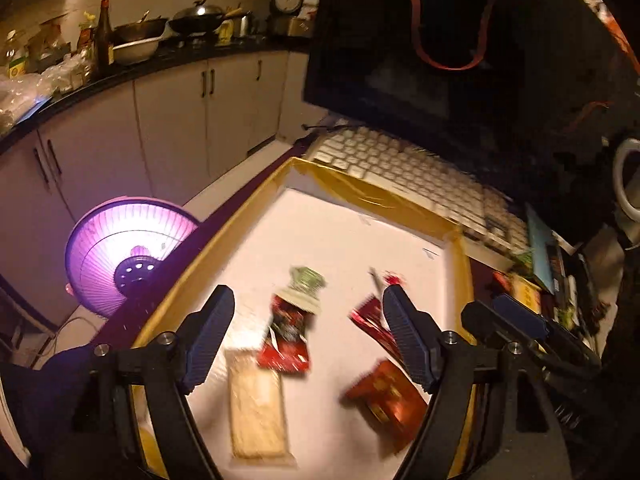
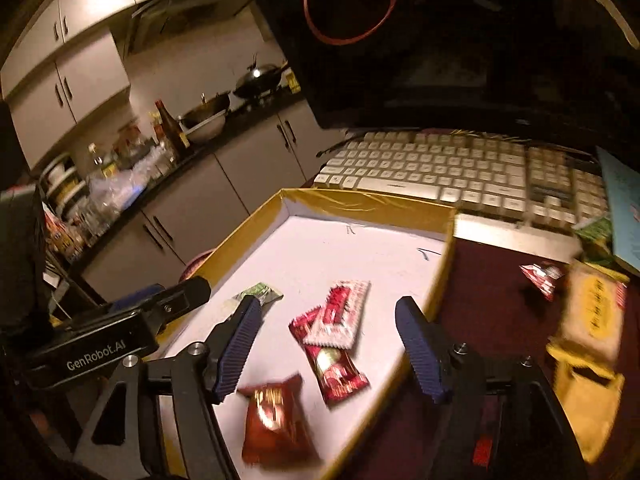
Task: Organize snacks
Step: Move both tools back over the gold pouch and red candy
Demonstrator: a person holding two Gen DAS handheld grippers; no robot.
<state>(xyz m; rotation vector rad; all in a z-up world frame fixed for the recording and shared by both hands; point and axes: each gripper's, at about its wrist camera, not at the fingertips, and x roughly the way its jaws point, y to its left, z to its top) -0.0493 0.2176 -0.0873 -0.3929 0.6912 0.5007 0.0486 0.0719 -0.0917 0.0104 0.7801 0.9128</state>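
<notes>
Snacks lie scattered inside a shallow tray [image 2: 352, 202] with yellow walls and a white floor, which sits on a bench [image 2: 492, 312] covered in dark red cloth. Behind the tray stands a dark monitor [image 2: 460, 60], and a white keyboard [image 2: 440, 168] lies between it and the tray's far wall. To the left, below the bench edge, a round heater [image 1: 128, 248] glows purple.

Inside the tray, a pale tan packet [image 1: 256, 404] lies flat near the front. Just beside it is a red and black packet [image 1: 286, 336], with a green and white packet [image 1: 306, 284] touching its far end. A dark red pouch [image 2: 276, 420] lies toward the right front. Two red wrappers [image 2: 332, 340] lie crossed, the pink-white one [image 2: 344, 312] on top.

Outside the tray, on the cloth to the right, lie a yellow packet [image 2: 592, 316] and a small red wrapper [image 2: 540, 276].

The left gripper [image 1: 308, 340] hovers over the tray with its jaws spread wide, holding nothing. The right gripper [image 2: 328, 344] hangs over the tray's right side, jaws likewise spread and empty.
</notes>
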